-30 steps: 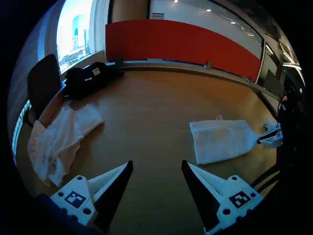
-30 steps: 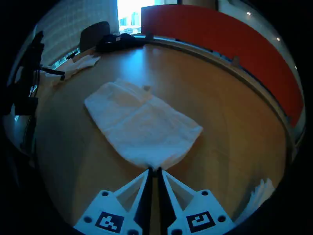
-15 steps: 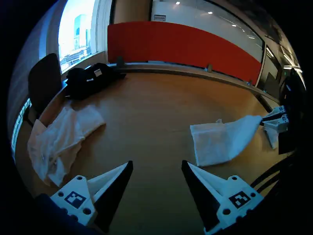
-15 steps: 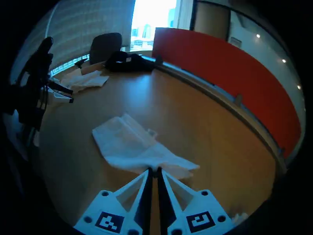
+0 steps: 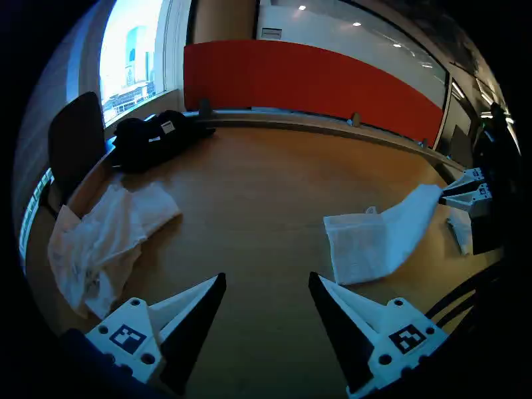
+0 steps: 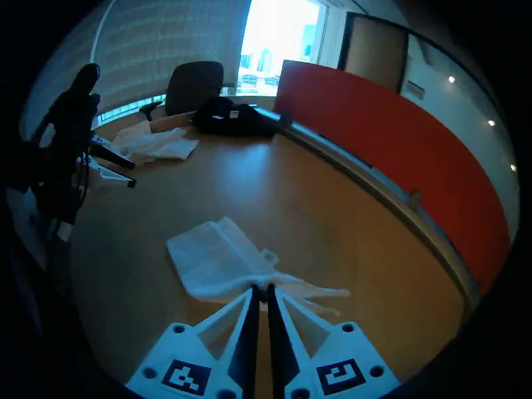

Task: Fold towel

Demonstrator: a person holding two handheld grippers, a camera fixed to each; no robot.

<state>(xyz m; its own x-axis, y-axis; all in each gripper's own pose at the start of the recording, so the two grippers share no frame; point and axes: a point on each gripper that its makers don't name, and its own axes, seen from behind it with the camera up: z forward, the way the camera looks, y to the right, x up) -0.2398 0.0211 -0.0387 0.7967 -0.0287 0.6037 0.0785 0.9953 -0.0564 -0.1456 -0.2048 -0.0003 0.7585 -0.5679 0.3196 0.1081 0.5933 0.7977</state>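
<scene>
A white towel (image 6: 226,263) lies folded on the wooden table, its near end lifted. My right gripper (image 6: 261,292) is shut on that raised corner. In the left gripper view the same towel (image 5: 376,236) rests at the right, with one end pulled up toward the right gripper (image 5: 465,193) at the far right edge. My left gripper (image 5: 266,282) stands open low over bare table, well to the left of the towel, nothing between its fingers. In the right gripper view the left gripper (image 6: 110,166) is seen far off at the left, held by a person.
A crumpled pile of white cloth (image 5: 106,243) lies at the table's left end, also seen as cloth (image 6: 156,143). A black bag (image 5: 153,133) sits by the window, a dark chair (image 5: 73,143) behind it. A red partition (image 5: 312,76) borders the table's far edge.
The right gripper has risen and pulled back, lifting the towel's corner off the table so that end folds up. The left gripper has stayed put and open.
</scene>
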